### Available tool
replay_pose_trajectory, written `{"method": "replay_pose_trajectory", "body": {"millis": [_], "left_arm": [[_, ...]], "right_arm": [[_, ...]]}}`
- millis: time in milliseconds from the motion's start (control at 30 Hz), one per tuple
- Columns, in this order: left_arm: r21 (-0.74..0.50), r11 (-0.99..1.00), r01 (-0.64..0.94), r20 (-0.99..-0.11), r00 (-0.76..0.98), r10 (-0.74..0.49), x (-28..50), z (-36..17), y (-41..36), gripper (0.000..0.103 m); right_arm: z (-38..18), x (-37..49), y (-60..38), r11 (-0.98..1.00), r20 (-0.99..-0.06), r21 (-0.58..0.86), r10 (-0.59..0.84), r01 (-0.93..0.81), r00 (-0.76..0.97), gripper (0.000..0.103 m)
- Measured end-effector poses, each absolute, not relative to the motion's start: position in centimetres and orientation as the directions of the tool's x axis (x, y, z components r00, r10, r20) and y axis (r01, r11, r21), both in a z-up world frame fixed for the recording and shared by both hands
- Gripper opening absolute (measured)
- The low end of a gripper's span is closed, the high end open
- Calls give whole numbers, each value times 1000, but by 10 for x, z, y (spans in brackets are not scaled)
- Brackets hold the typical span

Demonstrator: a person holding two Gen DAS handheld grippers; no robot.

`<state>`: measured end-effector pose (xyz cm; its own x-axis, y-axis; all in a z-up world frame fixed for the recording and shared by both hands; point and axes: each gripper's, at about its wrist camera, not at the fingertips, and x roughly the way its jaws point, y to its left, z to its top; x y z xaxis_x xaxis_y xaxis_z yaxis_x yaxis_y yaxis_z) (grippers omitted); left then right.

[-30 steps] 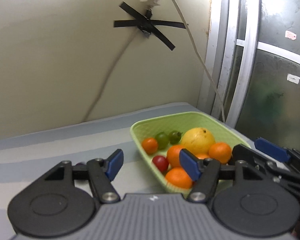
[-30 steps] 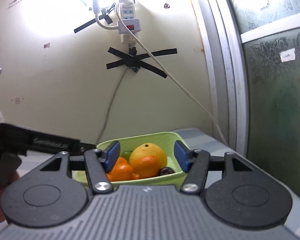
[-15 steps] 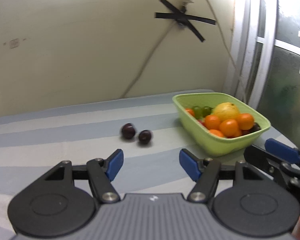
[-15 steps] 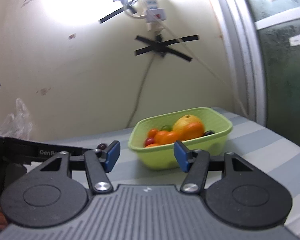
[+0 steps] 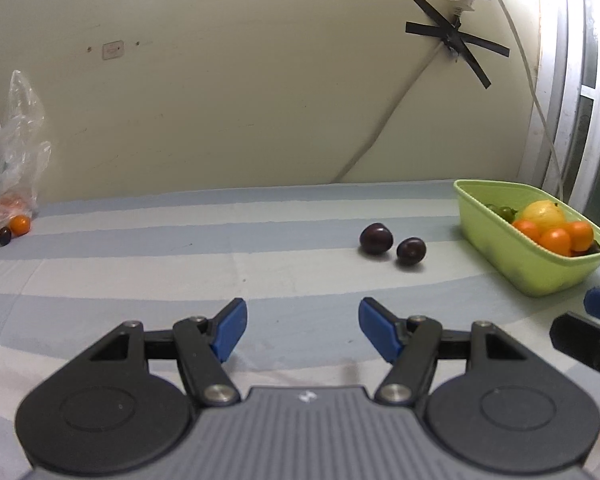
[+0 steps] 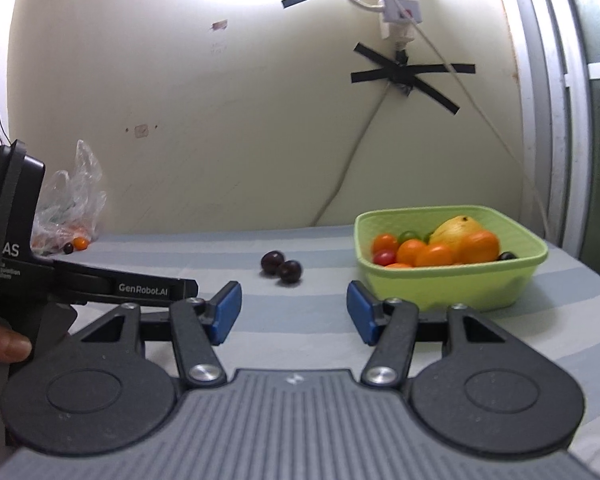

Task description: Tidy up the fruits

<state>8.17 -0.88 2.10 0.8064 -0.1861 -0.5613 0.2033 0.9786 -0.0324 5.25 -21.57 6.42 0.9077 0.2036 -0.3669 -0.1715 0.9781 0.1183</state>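
Note:
A green basket holds oranges, a yellow fruit, green and red small fruits and a dark plum. Two dark plums lie side by side on the striped cloth left of the basket; they also show in the right wrist view. My left gripper is open and empty, well short of the plums. My right gripper is open and empty, short of the plums and basket.
A clear plastic bag with fruit sits at the far left by the wall, with a small orange and a dark plum beside it. A cable and taped power strip hang on the wall. A window frame stands at the right.
Both grippers have pulled back from the basket and swung left. The two plums and the plastic bag have come into view. Both grippers stay open.

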Motion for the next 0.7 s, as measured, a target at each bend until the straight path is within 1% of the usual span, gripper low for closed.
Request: {"method": "replay_pose_trajectory", "body": {"millis": [167,300,400,533,600,633,700], "left_arm": [[-41,968,249,-559,797,-229,78,14,-13,63],[-32,956,293,-534,803,-264,71,14,-19,65],[-44,948,316,-532,795,-291,69,14,-20,66],[-74,936,344,-545,772,-327,66,13,-21,66],[-66,934,350,-542,774,-328,64,14,-22,71],[-62,934,352,-539,776,-328,63,14,-22,77],[-50,933,356,-529,783,-327,60,15,-24,78]], "right_arm": [[56,49,-219,986,-382,128,145,-103,913,61],[52,53,-243,971,-401,240,83,17,913,61],[48,54,-259,943,-413,321,56,87,909,61],[48,53,-257,944,-404,317,46,93,914,61],[48,53,-258,942,-405,320,37,103,913,61],[47,53,-260,940,-404,325,35,107,914,61],[46,54,-261,938,-401,328,29,114,916,61]]}}
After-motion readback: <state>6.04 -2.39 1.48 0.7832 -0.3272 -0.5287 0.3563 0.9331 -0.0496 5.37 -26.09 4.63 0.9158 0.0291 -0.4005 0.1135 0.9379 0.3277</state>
